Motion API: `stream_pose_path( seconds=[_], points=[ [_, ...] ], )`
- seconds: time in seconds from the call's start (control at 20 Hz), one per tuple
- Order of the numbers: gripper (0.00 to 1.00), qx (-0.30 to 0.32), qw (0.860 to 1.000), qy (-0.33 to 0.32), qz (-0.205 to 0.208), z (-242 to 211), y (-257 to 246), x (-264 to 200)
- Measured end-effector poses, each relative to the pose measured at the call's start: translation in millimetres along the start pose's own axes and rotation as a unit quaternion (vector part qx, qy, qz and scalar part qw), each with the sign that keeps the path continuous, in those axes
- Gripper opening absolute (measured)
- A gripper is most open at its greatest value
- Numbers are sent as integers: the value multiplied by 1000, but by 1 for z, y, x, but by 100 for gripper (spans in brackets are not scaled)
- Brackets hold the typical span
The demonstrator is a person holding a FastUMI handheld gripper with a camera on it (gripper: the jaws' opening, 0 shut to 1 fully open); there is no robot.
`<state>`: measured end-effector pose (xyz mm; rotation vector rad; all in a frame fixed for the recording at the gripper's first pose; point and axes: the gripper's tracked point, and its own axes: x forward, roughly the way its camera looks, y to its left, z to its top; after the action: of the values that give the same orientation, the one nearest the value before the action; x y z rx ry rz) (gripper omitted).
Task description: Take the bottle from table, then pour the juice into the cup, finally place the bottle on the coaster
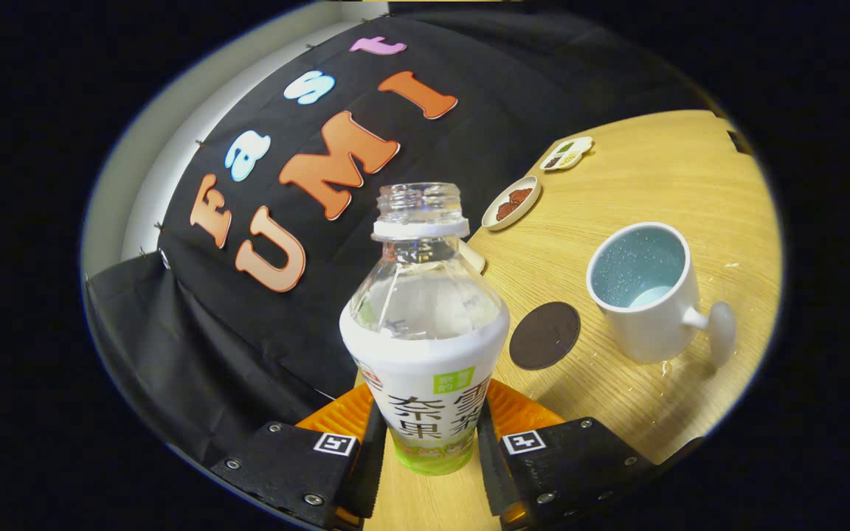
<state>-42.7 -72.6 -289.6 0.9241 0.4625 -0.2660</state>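
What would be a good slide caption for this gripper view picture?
Gripper shut on an uncapped bottle, tilted view of the wooden table, with dark coaster and white cup beyond.

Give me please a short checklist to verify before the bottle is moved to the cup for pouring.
1. Grip: the hand-held gripper has both fingers pressed on the bottle at its labelled lower part: ok.
2. Bottle cap: it is off, the neck is open: ok.
3. Bottle content: clear liquid seems to show inside, but the level is hard to read: cannot tell.
4. Cup: it stands upright on the table, beyond the fingers, mouth open: ok.
5. Cup content: a little liquid seems to lie at the bottom; there is much room: ok.
6. Coaster: it lies bare between bottle and cup, ready for later: ok.
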Motion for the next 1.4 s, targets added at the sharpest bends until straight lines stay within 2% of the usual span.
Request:
stream_pose_path(
  seconds=[0.2, 0.5, 0.75, 0.95, 1.2, 1.4],
  points=[
    [57, 90, 996, -5, 14, 5, 4, 2],
    [57, 159, 987, -5, 16, 12, 9, 4],
    [57, 238, 971, -8, 26, 19, 15, 5],
    [57, 251, 968, 1, 12, 18, 9, 7],
    [57, 290, 957, 9, -5, 13, 4, 7],
    [57, 315, 949, 16, 8, 15, 11, 8]
  ],
)
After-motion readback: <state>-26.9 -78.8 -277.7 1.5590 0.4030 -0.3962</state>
